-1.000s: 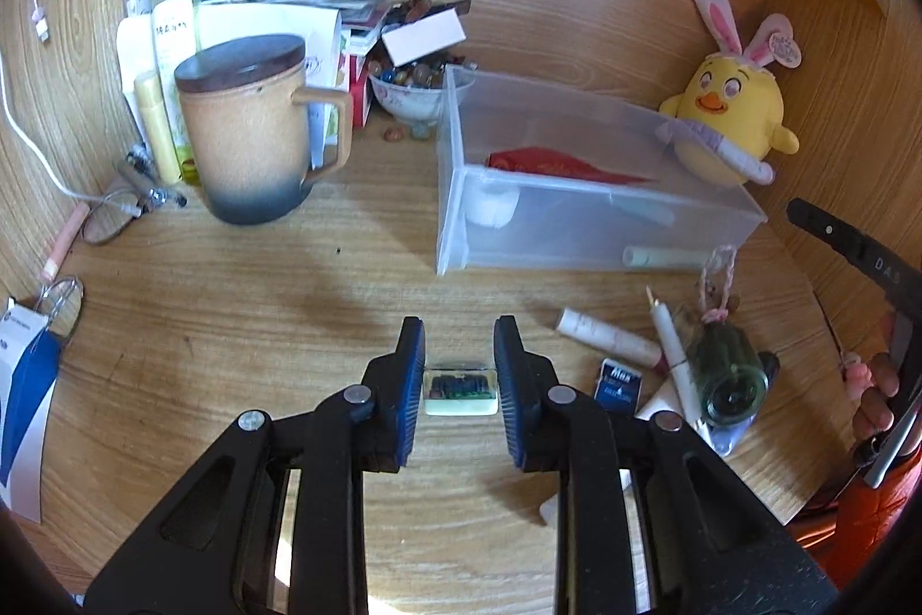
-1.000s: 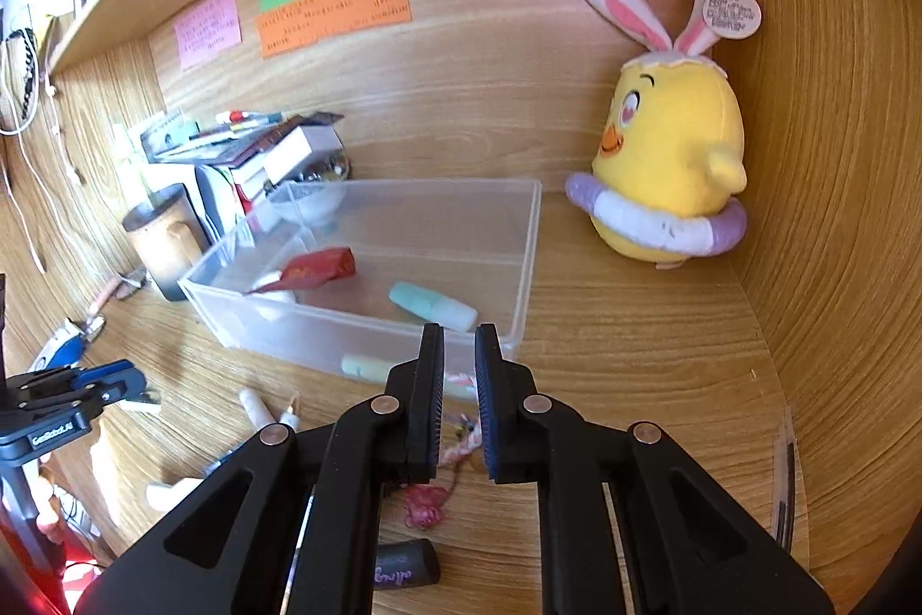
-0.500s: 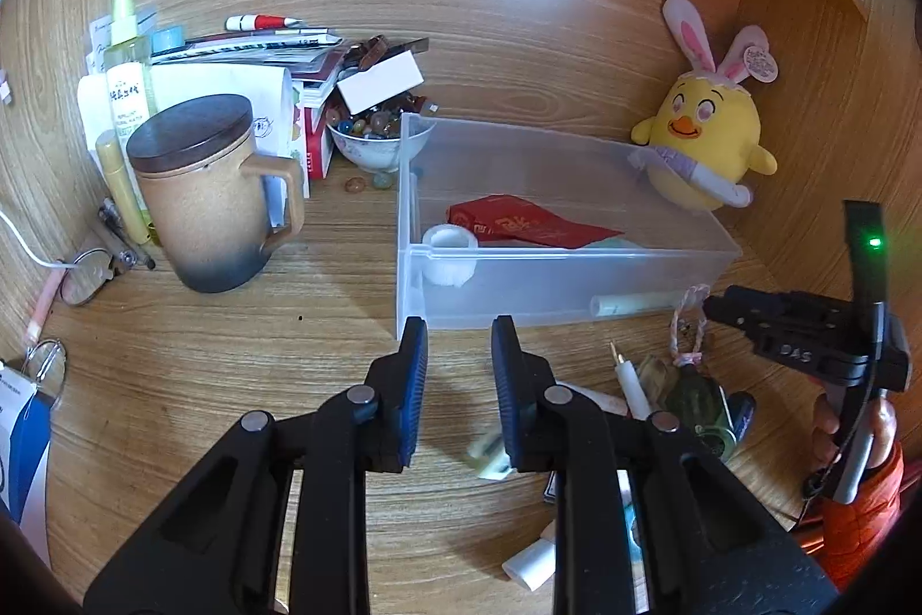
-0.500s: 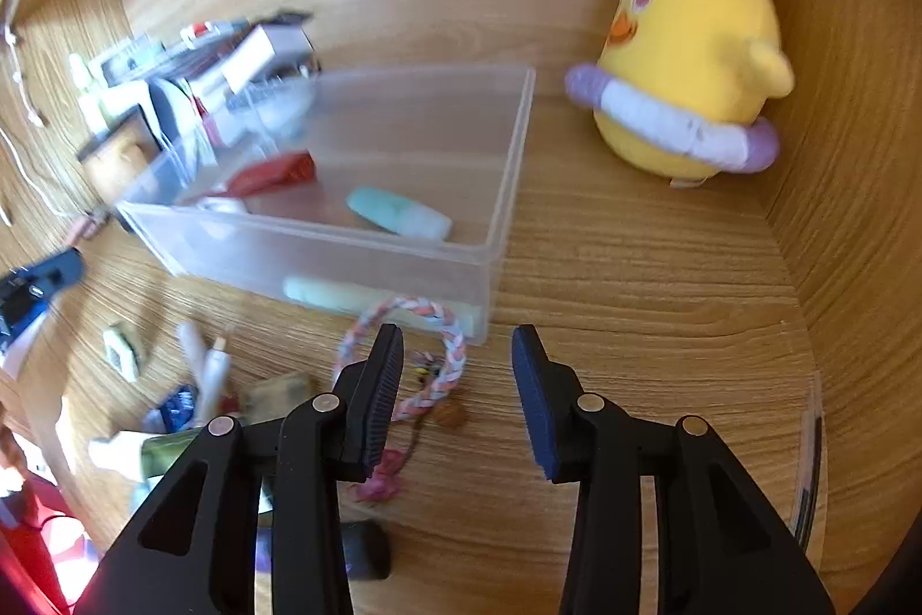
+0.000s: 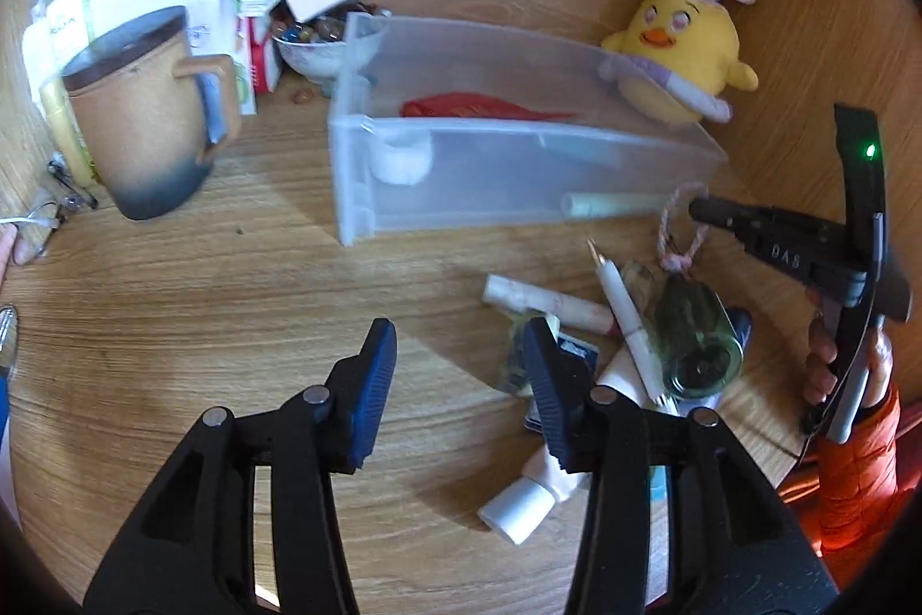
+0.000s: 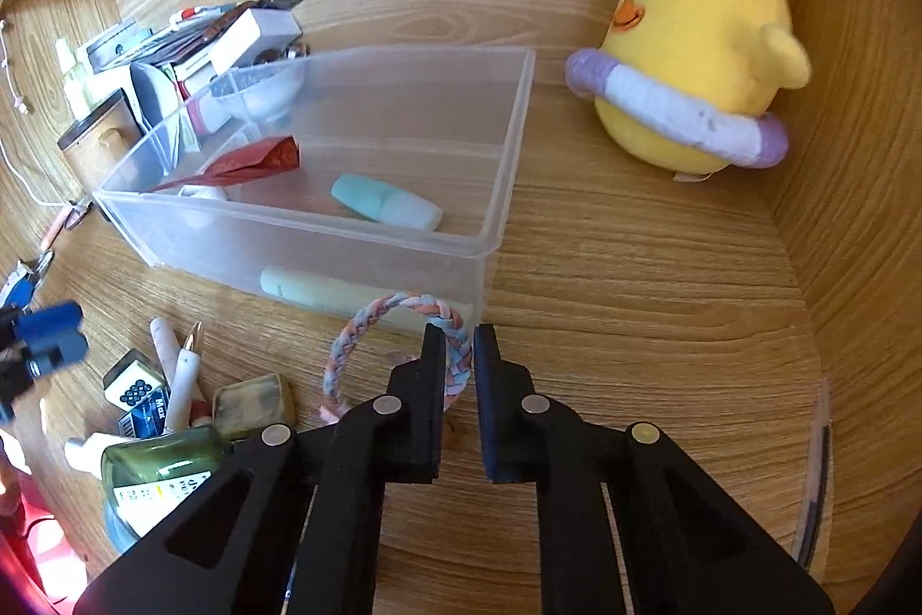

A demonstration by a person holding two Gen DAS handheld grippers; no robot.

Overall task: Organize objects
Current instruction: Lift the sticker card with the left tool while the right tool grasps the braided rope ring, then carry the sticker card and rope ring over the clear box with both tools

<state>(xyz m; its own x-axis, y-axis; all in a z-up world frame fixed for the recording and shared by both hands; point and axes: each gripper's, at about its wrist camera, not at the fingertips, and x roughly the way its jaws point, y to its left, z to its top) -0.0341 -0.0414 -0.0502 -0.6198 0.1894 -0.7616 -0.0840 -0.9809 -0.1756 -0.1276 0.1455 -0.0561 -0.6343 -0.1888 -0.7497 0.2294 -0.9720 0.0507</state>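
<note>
Left wrist view: my left gripper [image 5: 458, 355] hangs wide open and empty at bottom centre, over bare desk [image 5: 230, 304]; a second ago it bracketed a small green case. The clutter pile [image 5: 622, 327] lies right of centre.

Right wrist view: my right gripper [image 6: 459, 347] has narrowed from half a second ago and pinches the braided bracelet [image 6: 397, 344] at centre, below the clear bin [image 6: 495, 211]. I should lift straight, clear the rim, then release.

Braided pastel loop [image 6: 369, 327], upright, beside clear bin [image 6: 507, 142]
</note>
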